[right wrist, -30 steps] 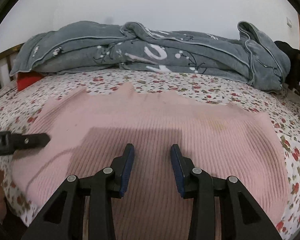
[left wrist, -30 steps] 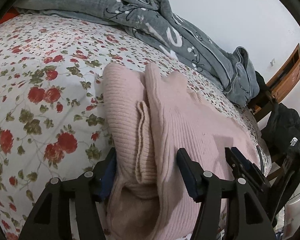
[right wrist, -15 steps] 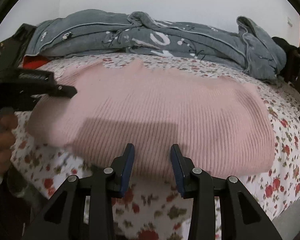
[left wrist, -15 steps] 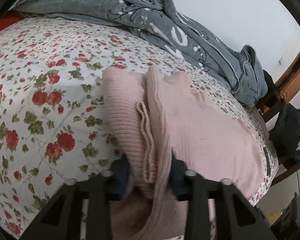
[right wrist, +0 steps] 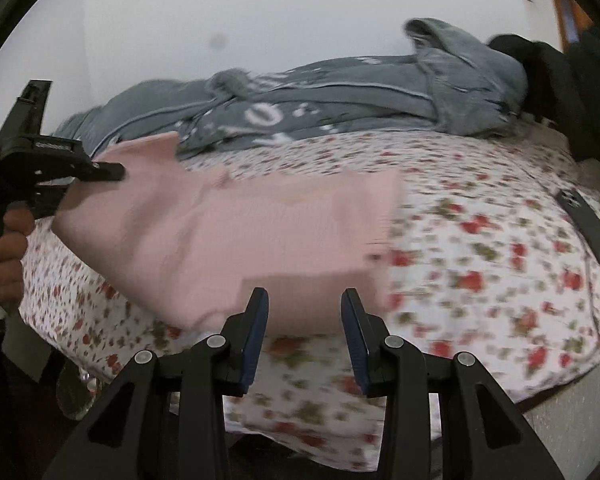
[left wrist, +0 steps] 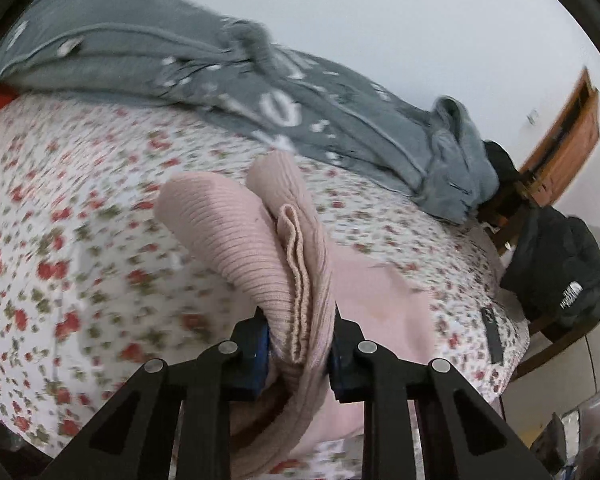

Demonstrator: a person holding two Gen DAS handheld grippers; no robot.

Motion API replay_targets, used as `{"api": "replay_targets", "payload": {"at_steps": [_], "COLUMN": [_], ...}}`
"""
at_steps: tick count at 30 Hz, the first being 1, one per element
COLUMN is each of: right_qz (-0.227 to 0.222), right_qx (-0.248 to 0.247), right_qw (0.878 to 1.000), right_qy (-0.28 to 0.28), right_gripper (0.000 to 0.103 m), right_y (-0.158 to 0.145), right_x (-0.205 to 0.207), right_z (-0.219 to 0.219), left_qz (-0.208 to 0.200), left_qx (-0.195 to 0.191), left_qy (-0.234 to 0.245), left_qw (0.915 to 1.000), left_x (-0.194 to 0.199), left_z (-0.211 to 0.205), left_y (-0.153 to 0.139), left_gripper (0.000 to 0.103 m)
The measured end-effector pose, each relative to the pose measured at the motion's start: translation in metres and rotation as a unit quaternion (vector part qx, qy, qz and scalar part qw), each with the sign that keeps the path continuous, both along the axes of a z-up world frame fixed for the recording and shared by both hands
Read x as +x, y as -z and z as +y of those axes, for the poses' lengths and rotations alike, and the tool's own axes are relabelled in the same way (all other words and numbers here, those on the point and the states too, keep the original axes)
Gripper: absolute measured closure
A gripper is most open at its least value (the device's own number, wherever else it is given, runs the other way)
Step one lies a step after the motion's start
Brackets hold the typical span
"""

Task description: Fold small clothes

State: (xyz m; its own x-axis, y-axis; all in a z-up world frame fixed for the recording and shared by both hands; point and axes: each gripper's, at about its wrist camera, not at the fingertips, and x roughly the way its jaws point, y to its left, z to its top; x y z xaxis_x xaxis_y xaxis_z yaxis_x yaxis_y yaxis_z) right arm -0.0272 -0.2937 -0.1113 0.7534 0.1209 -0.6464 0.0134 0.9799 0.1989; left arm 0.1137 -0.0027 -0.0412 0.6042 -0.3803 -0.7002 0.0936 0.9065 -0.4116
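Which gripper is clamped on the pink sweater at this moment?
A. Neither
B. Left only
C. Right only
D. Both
B. The left gripper pinches bunched layers of the pink sweater between its pads, while the right gripper is open with nothing between its fingers, short of the sweater's near edge.

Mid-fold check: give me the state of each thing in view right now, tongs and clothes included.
Left tongs: shut on the pink sweater's bunched edge.
Right tongs: open, empty, near the sweater's front edge.
Pink sweater: partly folded, one end lifted off the bed.
Grey blanket: bunched along the far side of the bed.
Black jacket: draped over a chair.
Floral bedsheet: spread flat.
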Motion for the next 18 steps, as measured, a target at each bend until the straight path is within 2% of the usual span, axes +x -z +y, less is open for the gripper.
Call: {"api": "replay_targets", "payload": {"at_steps": [3,6,11,13,15,17,18], "right_qz": [0.001,0.000,0.009,0.015,0.018,0.017,0.016], "right_qx": [0.012,0.016,0.009,0.005,0.004,0.008,0.011], "right_qw": [1.000,0.999,0.998,0.998,0.998,0.999,0.999], "right_qy": [0.023,0.040,0.054,0.056,0.056,0.051,0.047], "right_gripper": [0.066,0.066,0.066,0.066,0.066,0.066,0.066], "right_y": [-0.002,-0.002,0.002,0.004,0.006,0.006,0.004], "right_x": [-0.012,-0.025,-0.043,-0.045,-0.044,-0.041,-0.038], "right_z": [-0.031,-0.055,-0.084,-0.091,-0.096,-0.095,-0.093], "left_qz": [-0.004,-0.001,0.031,0.046,0.054,0.047,0.040], "left_qx": [0.015,0.025,0.066,0.074,0.051,0.013,-0.003], "left_qy": [0.019,0.045,0.092,0.108,0.128,0.152,0.160], "left_qw": [0.9997,0.9987,0.9930,0.9904,0.9890,0.9871,0.9863], "left_x": [0.003,0.009,0.014,0.014,0.013,0.011,0.010], "left_z": [-0.043,-0.089,-0.167,-0.182,-0.187,-0.182,-0.175], "left_y": [-0.011,-0.009,0.029,0.041,0.047,0.041,0.035], "left_gripper": [0.081,0.081,0.080,0.075,0.071,0.068,0.062]}}
